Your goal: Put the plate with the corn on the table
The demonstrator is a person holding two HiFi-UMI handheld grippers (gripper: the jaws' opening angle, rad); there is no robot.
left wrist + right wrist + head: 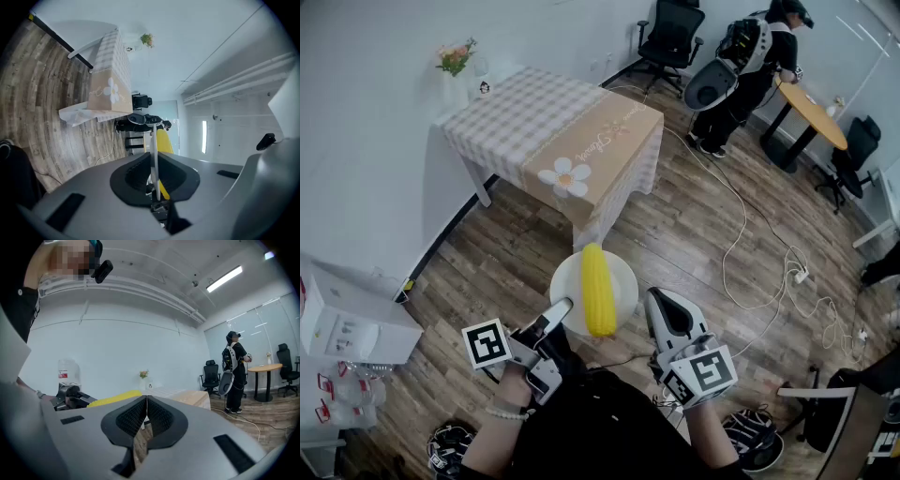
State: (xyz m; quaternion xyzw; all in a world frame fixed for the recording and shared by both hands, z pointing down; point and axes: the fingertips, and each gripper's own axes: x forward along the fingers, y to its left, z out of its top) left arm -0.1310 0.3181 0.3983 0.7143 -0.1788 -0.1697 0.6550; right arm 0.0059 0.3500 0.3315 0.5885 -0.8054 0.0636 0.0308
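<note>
A white plate (624, 279) with a yellow corn cob (598, 289) lying on it hangs above the wooden floor, in front of me. My left gripper (563, 307) is shut on the plate's left rim. In the left gripper view the plate (153, 150) runs edge-on between the pads, with the corn (164, 139) behind it. My right gripper (652, 299) is shut and holds nothing, just off the plate's right rim. In the right gripper view its jaws (146, 409) meet, with the corn (115, 398) to the left. The table (546, 124), under a checked cloth, stands further ahead.
A vase of flowers (457, 64) stands on the table's far corner. A person (761, 58) stands by a round wooden table (814, 111), with office chairs (671, 34) nearby. A white cable (748, 246) winds across the floor. A white cabinet (347, 323) stands at my left.
</note>
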